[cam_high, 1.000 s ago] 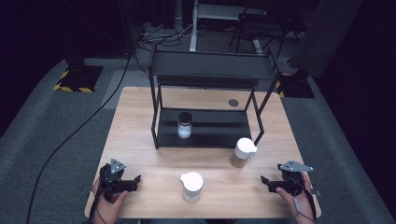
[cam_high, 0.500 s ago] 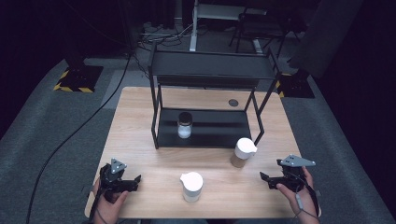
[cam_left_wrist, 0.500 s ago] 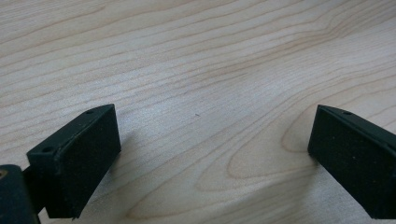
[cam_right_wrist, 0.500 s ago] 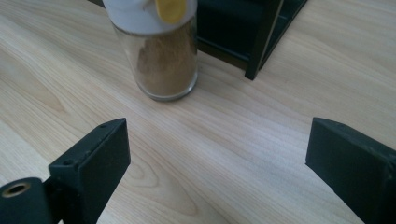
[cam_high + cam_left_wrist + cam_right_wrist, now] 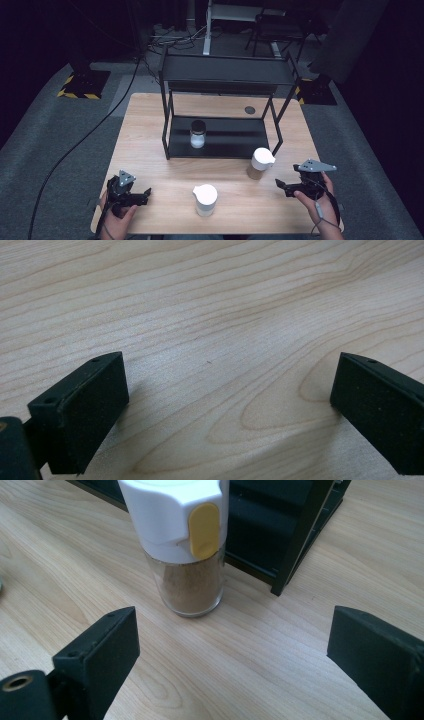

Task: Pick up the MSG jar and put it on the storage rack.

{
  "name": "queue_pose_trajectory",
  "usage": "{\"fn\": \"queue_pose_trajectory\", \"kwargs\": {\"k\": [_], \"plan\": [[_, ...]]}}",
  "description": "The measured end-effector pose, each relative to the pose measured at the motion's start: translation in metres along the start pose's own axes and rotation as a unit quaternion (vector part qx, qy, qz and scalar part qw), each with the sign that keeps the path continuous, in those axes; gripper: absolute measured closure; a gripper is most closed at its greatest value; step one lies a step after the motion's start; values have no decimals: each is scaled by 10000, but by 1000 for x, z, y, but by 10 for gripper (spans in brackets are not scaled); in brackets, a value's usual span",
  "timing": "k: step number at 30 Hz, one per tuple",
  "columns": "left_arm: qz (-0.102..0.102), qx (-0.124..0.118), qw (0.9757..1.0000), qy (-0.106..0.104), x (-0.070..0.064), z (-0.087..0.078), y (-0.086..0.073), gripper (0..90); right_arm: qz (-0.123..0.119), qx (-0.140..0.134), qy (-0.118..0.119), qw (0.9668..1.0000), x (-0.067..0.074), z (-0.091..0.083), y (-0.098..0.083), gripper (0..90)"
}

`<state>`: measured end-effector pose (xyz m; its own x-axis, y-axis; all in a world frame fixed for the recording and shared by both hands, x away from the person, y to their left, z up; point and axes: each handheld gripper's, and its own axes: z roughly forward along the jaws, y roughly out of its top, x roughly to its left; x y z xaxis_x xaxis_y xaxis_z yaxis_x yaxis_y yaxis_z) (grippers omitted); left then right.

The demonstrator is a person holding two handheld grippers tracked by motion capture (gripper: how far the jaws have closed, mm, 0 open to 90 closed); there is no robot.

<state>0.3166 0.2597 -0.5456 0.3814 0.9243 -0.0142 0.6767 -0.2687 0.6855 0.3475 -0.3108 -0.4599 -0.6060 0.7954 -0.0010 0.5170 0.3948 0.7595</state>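
Two claws, both spread, nothing pinched.

High view: left claw (image 5: 142, 192) sits low at the near-left corner of the light wooden desk (image 5: 150, 145), parked out of the way. Right claw (image 5: 281, 186) is at the near-right, aimed toward the glass spice jar with white flip cap and brown powder (image 5: 260, 164), near it but apart. That jar stands upright on the desk just outside the front right leg of the black two-tier metal rack (image 5: 225, 100). A second white-capped jar (image 5: 205, 199) stands near the front edge between the hands. A small dark-lidded glass jar with white contents (image 5: 198, 134) is on the rack's bottom shelf; likely the loose jars go there too.

Left claw view: both black pads (image 5: 85, 410) wide apart over bare wood grain, no object between. Reads as idle.

Right claw view: jaws wide, brown-powder jar ahead and left of centre, its yellow tab (image 5: 204, 530) facing the camera, rack leg (image 5: 300, 540) just behind. Gap looks ample for the jar body; judgement: approach lined up for a side grip below the cap, watch the rack leg.
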Motion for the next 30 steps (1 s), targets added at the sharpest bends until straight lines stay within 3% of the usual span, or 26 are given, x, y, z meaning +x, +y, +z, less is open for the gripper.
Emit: {"fn": "queue_pose_trajectory", "kwargs": {"k": [30], "plan": [[0, 24, 10000, 6, -1, 2, 2, 2, -383, -107, 349, 9986, 25, 0, 46, 65]]}}
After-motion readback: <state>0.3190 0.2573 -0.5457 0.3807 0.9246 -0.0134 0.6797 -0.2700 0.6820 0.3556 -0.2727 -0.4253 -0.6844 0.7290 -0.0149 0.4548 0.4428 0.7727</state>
